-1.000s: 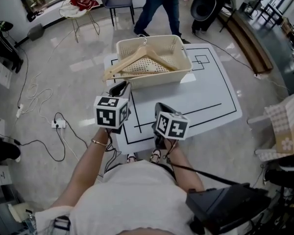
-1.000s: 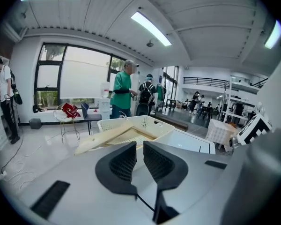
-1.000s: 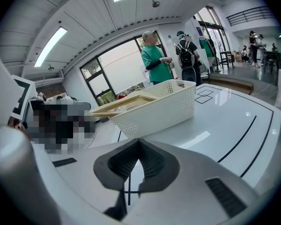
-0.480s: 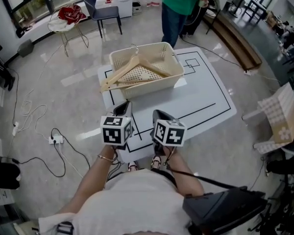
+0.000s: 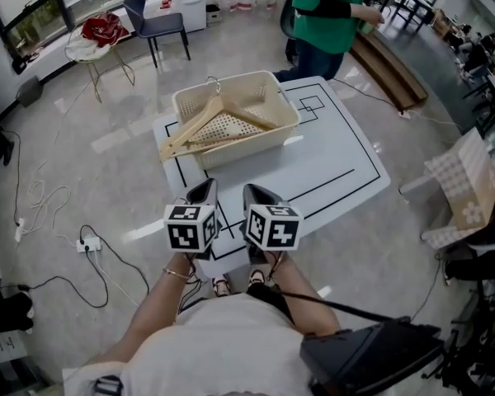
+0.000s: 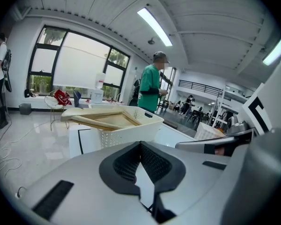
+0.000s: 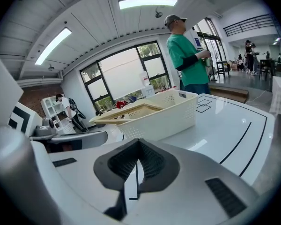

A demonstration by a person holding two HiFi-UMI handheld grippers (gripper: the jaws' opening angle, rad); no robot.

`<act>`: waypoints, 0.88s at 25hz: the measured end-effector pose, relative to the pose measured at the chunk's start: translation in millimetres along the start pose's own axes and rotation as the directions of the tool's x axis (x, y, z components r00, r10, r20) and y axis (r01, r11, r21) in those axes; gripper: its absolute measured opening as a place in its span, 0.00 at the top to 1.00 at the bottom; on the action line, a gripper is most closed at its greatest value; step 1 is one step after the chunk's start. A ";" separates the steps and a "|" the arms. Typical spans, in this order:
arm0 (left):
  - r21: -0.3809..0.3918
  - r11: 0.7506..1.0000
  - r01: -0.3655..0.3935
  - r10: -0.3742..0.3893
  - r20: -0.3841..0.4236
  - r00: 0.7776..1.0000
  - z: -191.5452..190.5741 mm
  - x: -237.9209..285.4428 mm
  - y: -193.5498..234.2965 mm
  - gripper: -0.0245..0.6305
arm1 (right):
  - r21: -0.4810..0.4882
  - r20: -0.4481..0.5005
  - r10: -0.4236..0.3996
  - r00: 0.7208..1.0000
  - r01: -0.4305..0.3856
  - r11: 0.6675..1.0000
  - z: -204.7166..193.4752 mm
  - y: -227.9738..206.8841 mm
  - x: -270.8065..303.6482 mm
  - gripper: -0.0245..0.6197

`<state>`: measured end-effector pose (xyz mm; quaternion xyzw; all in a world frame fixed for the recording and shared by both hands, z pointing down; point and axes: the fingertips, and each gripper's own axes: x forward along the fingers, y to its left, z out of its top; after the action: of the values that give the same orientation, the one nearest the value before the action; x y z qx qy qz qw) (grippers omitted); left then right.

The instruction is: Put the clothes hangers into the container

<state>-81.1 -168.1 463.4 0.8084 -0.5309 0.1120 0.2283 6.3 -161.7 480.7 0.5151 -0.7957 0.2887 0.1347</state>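
A white table (image 5: 346, 163) carries a cream basket (image 5: 249, 143) at its far left. Wooden hangers (image 5: 200, 122) lie in it, their ends poking over its left rim. Near the table's near edge, the left gripper (image 5: 206, 188) and right gripper (image 5: 251, 190) each have their jaws pressed together, empty.

Open tabletop in front, crowded at the far end

The near stretch of the white table (image 5: 338, 167) lies bare up to the cream basket (image 5: 252, 139). Wooden hangers (image 5: 202, 126) jut out past the basket's left rim, and a person in green (image 5: 330, 23) stands close behind the table's far edge.
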 end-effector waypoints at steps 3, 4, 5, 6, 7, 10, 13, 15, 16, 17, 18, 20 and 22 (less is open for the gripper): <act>-0.019 1.000 -0.011 0.011 0.005 1.000 0.9 1.6 -4.0 0.95 | -0.016 -0.018 0.011 1.000 -0.011 1.000 -0.4 -3.6 0.4 0.94; -0.026 1.000 -0.012 0.013 0.009 1.000 2.0 1.6 -6.0 0.95 | -0.019 -0.019 0.015 1.000 -0.015 1.000 1.0 -4.7 -0.6 0.94; -0.029 0.999 -0.014 0.015 0.015 1.000 3.8 1.6 -8.1 0.95 | -0.023 -0.017 0.020 1.000 -0.020 1.000 3.4 -5.7 -1.8 0.94; -0.028 0.999 -0.018 0.018 0.021 1.000 5.9 2.0 -10.0 0.95 | -0.028 -0.013 0.025 1.000 -0.025 0.999 6.2 -6.8 -2.7 0.94; -0.025 0.999 -0.022 0.023 0.026 0.999 7.9 3.1 -11.5 0.95 | -0.033 -0.009 0.030 1.000 -0.030 0.999 9.0 -8.3 -3.4 0.94; -0.032 0.999 -0.031 0.032 0.031 0.999 11.4 5.9 -16.6 0.95 | -0.057 -0.003 0.043 0.999 -0.043 0.997 14.6 -12.6 -6.6 0.94; -0.029 0.999 -0.036 0.036 0.025 0.999 11.9 8.7 -21.8 0.95 | -0.090 -0.003 0.044 0.999 -0.044 0.995 17.7 -16.0 -9.4 0.94; -0.030 0.999 -0.037 0.038 0.022 0.999 11.3 10.5 -24.8 0.95 | -0.093 -0.003 0.046 0.999 -0.046 0.995 18.5 -18.3 -10.4 0.94; -0.029 0.999 -0.038 0.039 0.021 0.999 10.8 11.2 -26.5 0.95 | -0.093 -0.002 0.047 0.999 -0.047 0.995 18.3 -19.6 -10.9 0.94; -0.028 0.999 -0.039 0.040 0.021 0.999 10.4 11.8 -28.4 0.95 | -0.094 -0.002 0.047 0.999 -0.047 0.995 18.0 -20.8 -11.5 0.94; -0.027 0.999 -0.039 0.040 0.021 0.999 10.1 12.0 -30.2 0.95 | -0.094 -0.001 0.047 0.999 -0.047 0.994 17.6 -21.8 -12.3 0.94; -0.024 0.999 -0.039 0.040 0.021 0.999 9.9 11.4 -32.5 0.95 | -0.093 0.002 0.045 0.999 -0.044 0.995 17.0 -22.5 -14.5 0.94; -0.020 0.999 -0.039 0.040 0.021 0.999 10.2 9.4 -33.5 0.95 | -0.094 0.005 0.040 0.999 -0.040 0.995 16.5 -22.0 -17.1 0.94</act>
<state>-47.4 -169.5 450.2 0.7967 -0.5503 0.1026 0.2281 34.8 -165.6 465.9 0.4930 -0.8190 0.2519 0.1504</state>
